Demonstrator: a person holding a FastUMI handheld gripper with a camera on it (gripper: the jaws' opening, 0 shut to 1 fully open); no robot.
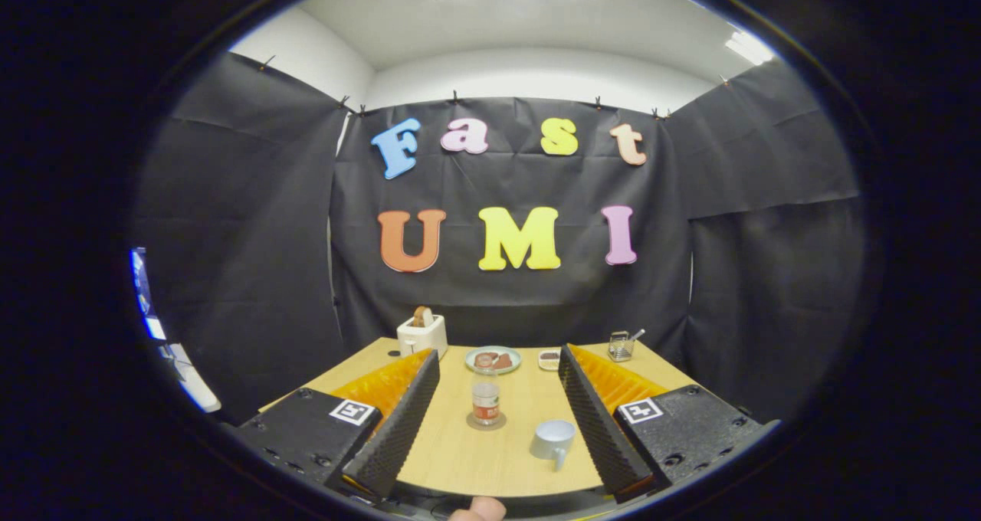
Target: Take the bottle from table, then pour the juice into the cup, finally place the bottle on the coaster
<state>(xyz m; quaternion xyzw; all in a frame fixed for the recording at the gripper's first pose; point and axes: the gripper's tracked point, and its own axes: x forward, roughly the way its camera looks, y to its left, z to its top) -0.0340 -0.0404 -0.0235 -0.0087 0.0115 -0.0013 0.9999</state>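
The tabletop [460,460] spreads out pale and wooden ahead of me. My fingers [498,414] stand wide apart over its near part, holding nothing. At the far edge a white toaster [421,333] sits with a slice of bread poking out of it. To its right lies a plate [493,360] with food on it, then a small dish [549,360], and farther right a little wire basket [621,345]. Nearer to me, between my fingers, the bottle [485,402] stands upright on a round coaster [486,423]. The cup [553,439] rests on the tabletop to the right of the bottle, close beside my right finger, its handle turned toward me.
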